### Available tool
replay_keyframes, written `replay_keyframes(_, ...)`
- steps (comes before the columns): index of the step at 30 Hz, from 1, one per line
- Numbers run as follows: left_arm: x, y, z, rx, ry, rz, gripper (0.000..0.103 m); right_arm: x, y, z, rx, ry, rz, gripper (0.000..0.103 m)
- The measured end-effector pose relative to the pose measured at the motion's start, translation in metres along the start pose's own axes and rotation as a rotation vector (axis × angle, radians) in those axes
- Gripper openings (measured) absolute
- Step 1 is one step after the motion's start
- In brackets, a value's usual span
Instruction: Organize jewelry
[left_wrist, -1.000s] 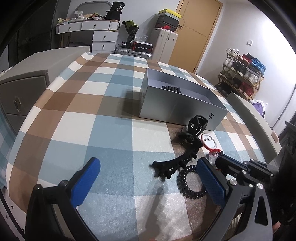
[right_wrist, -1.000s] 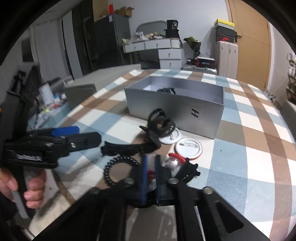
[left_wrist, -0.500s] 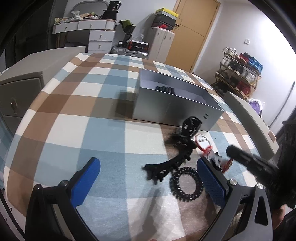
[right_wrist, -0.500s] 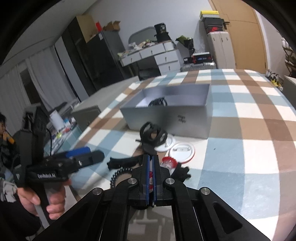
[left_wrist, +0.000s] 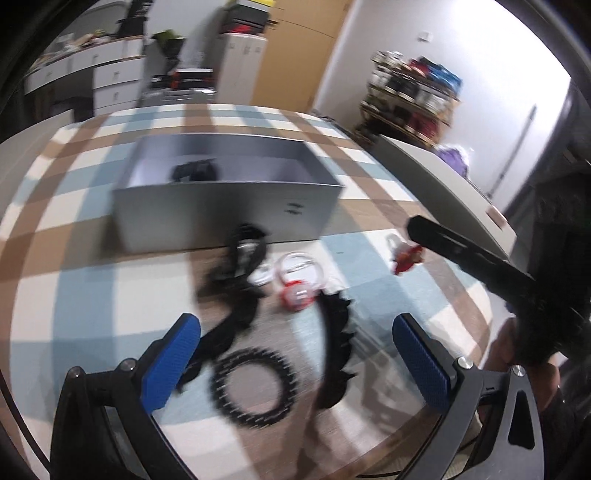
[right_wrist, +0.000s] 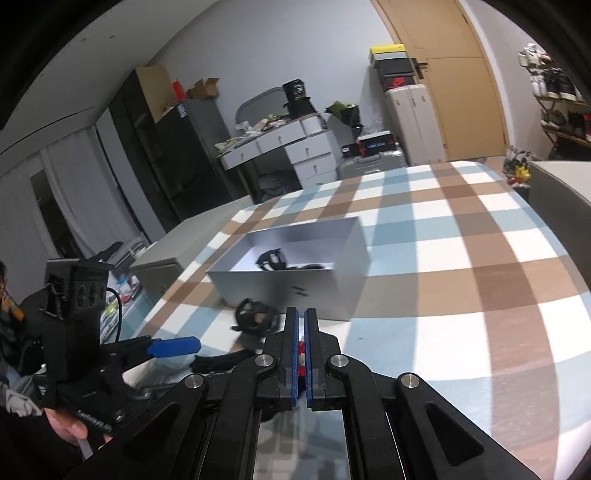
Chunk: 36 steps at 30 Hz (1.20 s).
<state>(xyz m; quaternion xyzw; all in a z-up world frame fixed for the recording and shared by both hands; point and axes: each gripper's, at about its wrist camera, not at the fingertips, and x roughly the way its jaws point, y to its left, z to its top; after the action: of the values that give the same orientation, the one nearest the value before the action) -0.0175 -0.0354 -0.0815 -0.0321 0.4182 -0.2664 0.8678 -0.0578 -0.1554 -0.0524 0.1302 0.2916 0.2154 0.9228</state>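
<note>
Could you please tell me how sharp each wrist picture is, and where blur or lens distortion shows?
Left wrist view: heavily motion-blurred; the black coil hair tie and grey box smear, though the left claw stays crisp. Right wrist view: mostly sharp, with slight blur on the box's near wall. Both views: fisheye curvature bends the checked tablecloth; dark corners.

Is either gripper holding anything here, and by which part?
The right gripper is shut on a small red accessory, pinched at one end so that the rest hangs below its jaws. The left gripper is open and empty.
</note>
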Motion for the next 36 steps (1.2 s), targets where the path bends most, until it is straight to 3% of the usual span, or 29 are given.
replay_keyframes(3,0.004,-0.008,0.007,0.036,0.003,-0.032,0.093,-0.002,-0.011,0.001,0.021,-0.004,-0.008,0.002)
replay_keyframes(5,0.007,-0.011,0.01,0.053,0.012,-0.042,0.077,-0.002,-0.016,0.003,0.026,-0.007,-0.013,0.002)
replay_keyframes(10,0.02,-0.007,0.013,0.051,0.054,-0.061,0.055,-0.003,-0.021,0.006,0.022,-0.016,-0.01,0.002)
replay_keyframes(18,0.028,-0.01,0.015,0.054,0.069,-0.019,0.05,0.004,-0.022,0.009,0.023,-0.016,0.01,0.002)
replay_keyframes(22,0.033,-0.008,0.013,0.053,0.09,-0.001,0.028,0.004,-0.02,0.009,0.017,-0.015,0.013,0.002)
replay_keyframes(26,0.033,-0.001,0.011,0.03,0.098,0.013,0.014,0.004,-0.019,0.009,0.014,-0.013,0.012,0.002)
replay_keyframes(30,0.029,-0.001,0.01,0.029,0.088,0.017,0.014,0.004,-0.018,0.01,0.011,-0.01,0.012,0.002)
replay_keyframes(36,0.001,-0.008,0.019,0.054,0.002,-0.013,0.014,0.003,-0.004,0.027,-0.028,-0.023,0.033,0.002)
